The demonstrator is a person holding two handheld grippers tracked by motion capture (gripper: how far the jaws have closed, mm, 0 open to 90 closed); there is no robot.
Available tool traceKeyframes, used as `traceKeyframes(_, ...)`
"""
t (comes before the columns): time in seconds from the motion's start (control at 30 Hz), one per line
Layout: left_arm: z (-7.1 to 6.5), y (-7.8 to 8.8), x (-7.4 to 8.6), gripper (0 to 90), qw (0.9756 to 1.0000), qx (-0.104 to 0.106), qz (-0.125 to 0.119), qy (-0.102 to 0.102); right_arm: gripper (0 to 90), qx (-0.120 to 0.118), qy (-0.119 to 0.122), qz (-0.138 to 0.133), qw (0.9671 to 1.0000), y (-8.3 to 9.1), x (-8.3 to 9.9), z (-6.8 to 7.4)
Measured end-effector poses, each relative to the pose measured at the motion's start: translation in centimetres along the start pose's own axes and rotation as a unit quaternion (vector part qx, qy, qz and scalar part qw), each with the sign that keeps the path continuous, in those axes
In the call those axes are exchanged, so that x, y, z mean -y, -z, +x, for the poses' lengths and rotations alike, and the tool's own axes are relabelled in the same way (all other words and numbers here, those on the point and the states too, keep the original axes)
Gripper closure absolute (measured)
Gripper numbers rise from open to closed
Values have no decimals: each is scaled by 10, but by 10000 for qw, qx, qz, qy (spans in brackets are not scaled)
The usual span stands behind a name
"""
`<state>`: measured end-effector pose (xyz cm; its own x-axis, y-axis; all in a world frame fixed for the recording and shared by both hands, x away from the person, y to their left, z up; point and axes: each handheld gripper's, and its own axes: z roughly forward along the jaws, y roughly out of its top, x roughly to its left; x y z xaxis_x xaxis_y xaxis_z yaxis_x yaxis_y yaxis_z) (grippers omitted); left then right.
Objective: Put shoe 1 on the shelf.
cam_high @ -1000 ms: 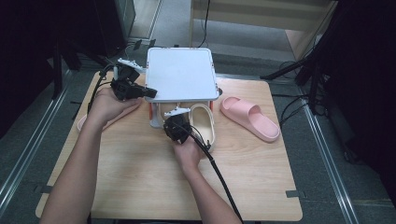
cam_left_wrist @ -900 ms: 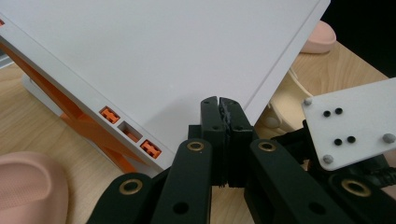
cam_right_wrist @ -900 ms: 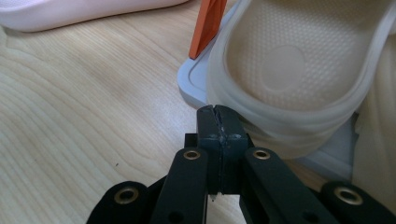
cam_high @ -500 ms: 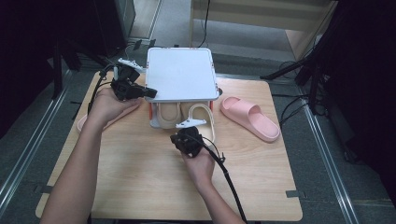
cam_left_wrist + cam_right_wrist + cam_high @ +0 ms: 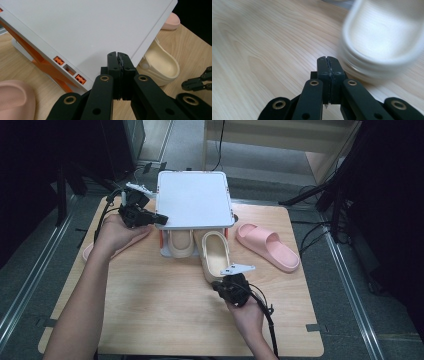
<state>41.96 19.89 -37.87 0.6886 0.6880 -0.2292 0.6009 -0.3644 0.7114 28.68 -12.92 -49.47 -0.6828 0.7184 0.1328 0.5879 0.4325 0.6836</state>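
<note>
Your right claw (image 5: 226,289) sits shut and empty, jaws pressed flat together, just off the heel of the beige slipper (image 5: 216,256), near the desk's (image 5: 150,310) middle. The slipper lies straight ahead of that claw, toward the far edge. Its long axis runs near edge to far edge, toe tucked under the rack (image 5: 194,200), heel sticking out toward you. The right hand is the nearer one by far.

Your left claw (image 5: 159,218) is also shut with nothing in it, tips at the rack's left edge, near the desk's far left corner.

A second beige slipper (image 5: 181,243) sits beside the first, fully under the rack. One pink slipper (image 5: 267,246) lies near the right edge, another (image 5: 95,251) under your left hand.

The slippers are soft moulded foam, rounded, matte, with thick soles. The rack has a flat white plastic top and orange struts. The desk is smooth pale wood.
</note>
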Motion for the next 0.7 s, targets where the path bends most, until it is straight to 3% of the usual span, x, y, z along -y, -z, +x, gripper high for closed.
traceKeyframes(0.37, 1, 0, 0, 894, 10000, 42, -7, -1, 900, 182, -46, 132, 9997, -8, 3, -21)
traceKeyframes(0.57, 1, 0, 0, 893, 10000, 31, -13, -4, 900, 182, -79, -4, 9998, -16, -9, -23)
traceKeyframes(0.7, 1, 0, 0, 894, 10000, 45, -12, -12, 900, 402, 58, 22, 9992, -29, -27, -25)
